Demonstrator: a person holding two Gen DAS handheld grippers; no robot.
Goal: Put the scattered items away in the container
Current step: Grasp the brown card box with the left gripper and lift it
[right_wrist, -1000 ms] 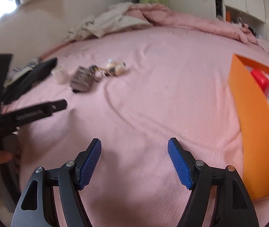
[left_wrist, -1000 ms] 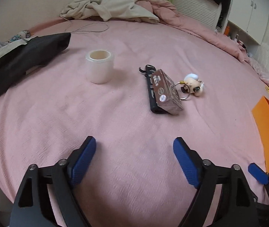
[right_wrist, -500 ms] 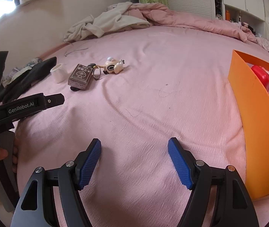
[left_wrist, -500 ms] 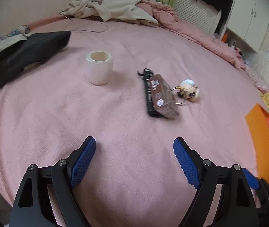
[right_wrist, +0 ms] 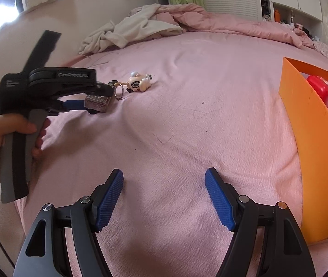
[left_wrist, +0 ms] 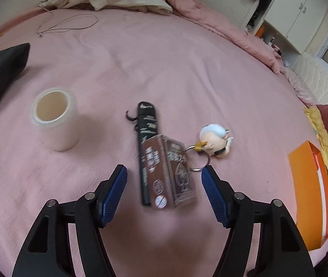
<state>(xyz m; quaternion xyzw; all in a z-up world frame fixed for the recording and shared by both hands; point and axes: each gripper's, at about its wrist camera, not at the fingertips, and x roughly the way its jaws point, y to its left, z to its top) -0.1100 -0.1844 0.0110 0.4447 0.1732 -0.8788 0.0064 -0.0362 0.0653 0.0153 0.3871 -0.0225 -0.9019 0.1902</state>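
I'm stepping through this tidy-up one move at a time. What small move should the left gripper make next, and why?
Probably ease the left gripper a little further forward and down, then close. Its jaws have just been narrowing, and the brown box already sits between the blue pads untouched, lying against the black case.

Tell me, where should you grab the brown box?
Probably across its two long sides, coming from above. The brown box lies flat and narrow between the open left hand-held gripper. Its jaws have just been closing, not yet touching. Mind the black stick alongside and the keyring.
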